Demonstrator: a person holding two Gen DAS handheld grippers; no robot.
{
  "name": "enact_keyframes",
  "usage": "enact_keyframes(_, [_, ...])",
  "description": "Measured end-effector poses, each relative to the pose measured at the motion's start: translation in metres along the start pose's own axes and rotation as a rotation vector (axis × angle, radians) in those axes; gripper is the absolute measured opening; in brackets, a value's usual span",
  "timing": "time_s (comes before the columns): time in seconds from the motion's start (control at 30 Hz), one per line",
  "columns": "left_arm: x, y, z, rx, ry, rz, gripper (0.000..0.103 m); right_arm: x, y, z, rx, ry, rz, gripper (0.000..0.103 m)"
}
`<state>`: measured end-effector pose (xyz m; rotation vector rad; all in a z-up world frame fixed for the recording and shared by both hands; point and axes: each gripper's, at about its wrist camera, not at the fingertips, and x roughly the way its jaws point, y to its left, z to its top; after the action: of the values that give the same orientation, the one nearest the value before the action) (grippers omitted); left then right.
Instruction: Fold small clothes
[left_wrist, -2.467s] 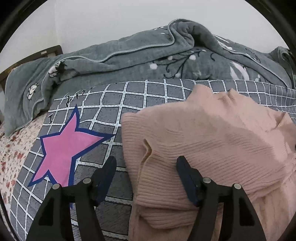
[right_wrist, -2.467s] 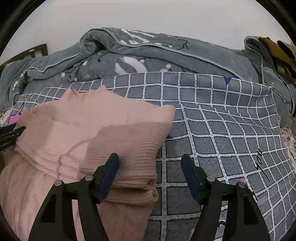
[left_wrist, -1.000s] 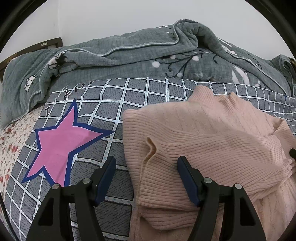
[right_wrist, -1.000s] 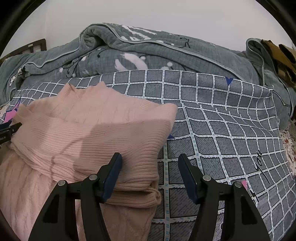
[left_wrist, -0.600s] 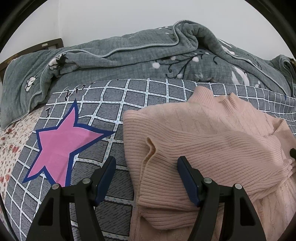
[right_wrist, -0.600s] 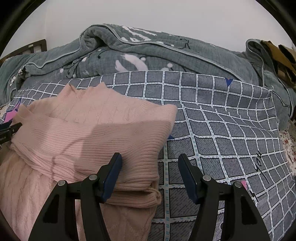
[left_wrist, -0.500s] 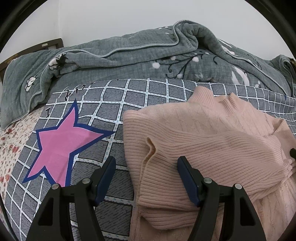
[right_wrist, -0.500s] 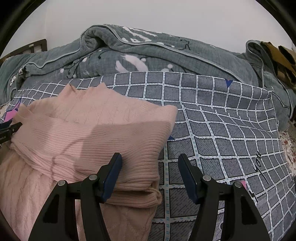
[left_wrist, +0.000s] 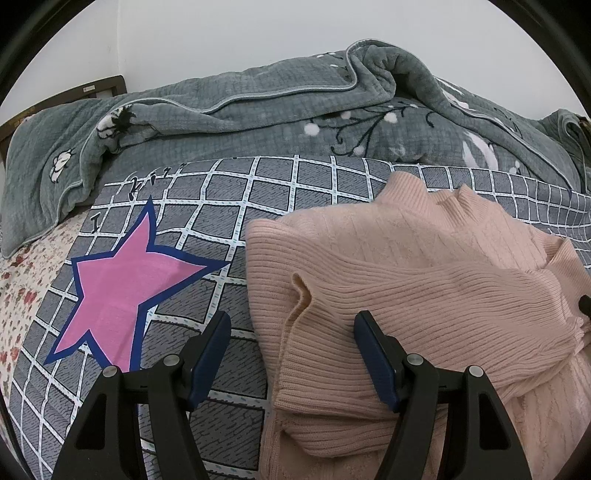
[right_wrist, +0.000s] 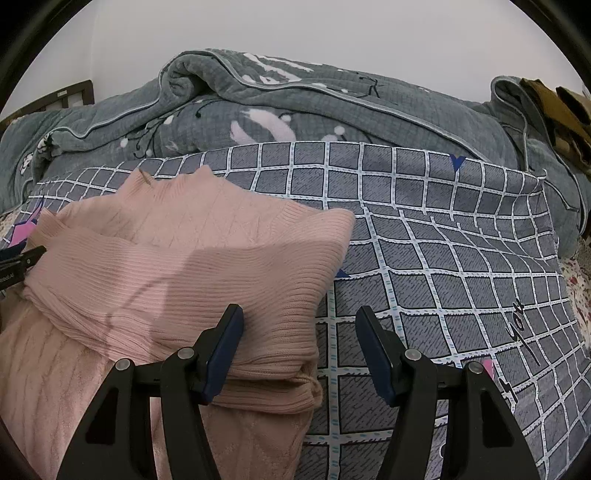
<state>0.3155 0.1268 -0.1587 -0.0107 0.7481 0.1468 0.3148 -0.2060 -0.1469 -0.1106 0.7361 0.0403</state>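
A pink ribbed sweater (left_wrist: 424, 295) lies on the grey checked bed cover, with its sleeves folded across the body; it also shows in the right wrist view (right_wrist: 177, 273). My left gripper (left_wrist: 291, 332) is open over the sweater's left folded edge, its right finger above the knit and its left finger above the cover. My right gripper (right_wrist: 299, 325) is open over the sweater's right folded edge, left finger above the knit. Neither holds anything. The left gripper's tip shows at the far left of the right wrist view (right_wrist: 18, 258).
The grey checked cover (right_wrist: 461, 258) with a pink star (left_wrist: 118, 284) spreads across the bed. A rumpled grey quilt (left_wrist: 258, 118) lies along the back by the wall. A brown item (right_wrist: 561, 110) sits at the far right. Floral sheet (left_wrist: 22, 280) shows at the left.
Since 2.5 s ago both grippers have shifted slightly over the sweater; in the last half second nothing has visibly moved. Both stay open.
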Motion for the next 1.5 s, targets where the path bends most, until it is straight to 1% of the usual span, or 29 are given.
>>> enact_keyframes(1.17, [0.000,0.000,0.000,0.005,-0.003,0.006,0.069,-0.001,0.000,-0.001,-0.002,-0.006,-0.003,0.062])
enact_keyframes(1.37, [-0.003,-0.001,0.000,0.009,-0.012,0.012,0.069,-0.009,-0.004,-0.001,0.018,-0.030,0.018,0.062])
enact_keyframes(1.5, [-0.007,0.000,0.000,0.006,-0.023,0.037,0.070,-0.014,-0.005,-0.003,0.008,-0.034,0.048,0.062])
